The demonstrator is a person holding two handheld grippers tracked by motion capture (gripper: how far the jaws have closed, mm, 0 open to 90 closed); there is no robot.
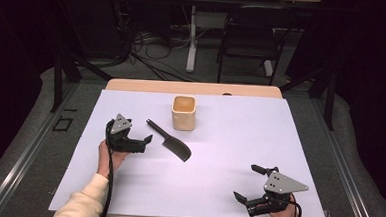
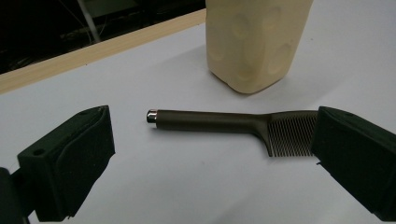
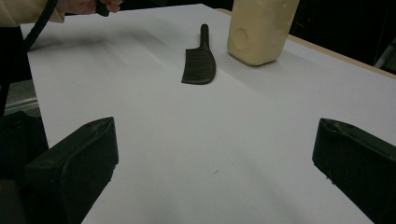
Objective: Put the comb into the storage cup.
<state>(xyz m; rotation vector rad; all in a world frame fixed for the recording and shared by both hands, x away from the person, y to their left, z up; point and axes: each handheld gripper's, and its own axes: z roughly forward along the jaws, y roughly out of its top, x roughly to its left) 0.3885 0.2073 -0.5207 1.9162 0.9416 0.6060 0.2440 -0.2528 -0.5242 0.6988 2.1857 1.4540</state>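
Note:
A dark comb (image 1: 170, 140) with a long round handle lies flat on the white table cover, its handle pointing to the far left. A cream square cup (image 1: 184, 112) stands upright just behind it. My left gripper (image 1: 144, 142) is open and low over the table, just left of the comb. In the left gripper view the comb (image 2: 233, 125) lies across the gap ahead of the jaws, with the cup (image 2: 254, 39) behind. My right gripper (image 1: 247, 184) is open near the front right edge, holding nothing; its view shows the comb (image 3: 200, 63) and cup (image 3: 260, 29) far off.
The white cover (image 1: 229, 150) spans the wooden table (image 1: 132, 85), whose far edge shows as a strip. A black chair (image 1: 250, 36) and a tangle of cables stand on the floor beyond. A sleeve and hand (image 3: 84, 5) show at the top left of the right gripper view.

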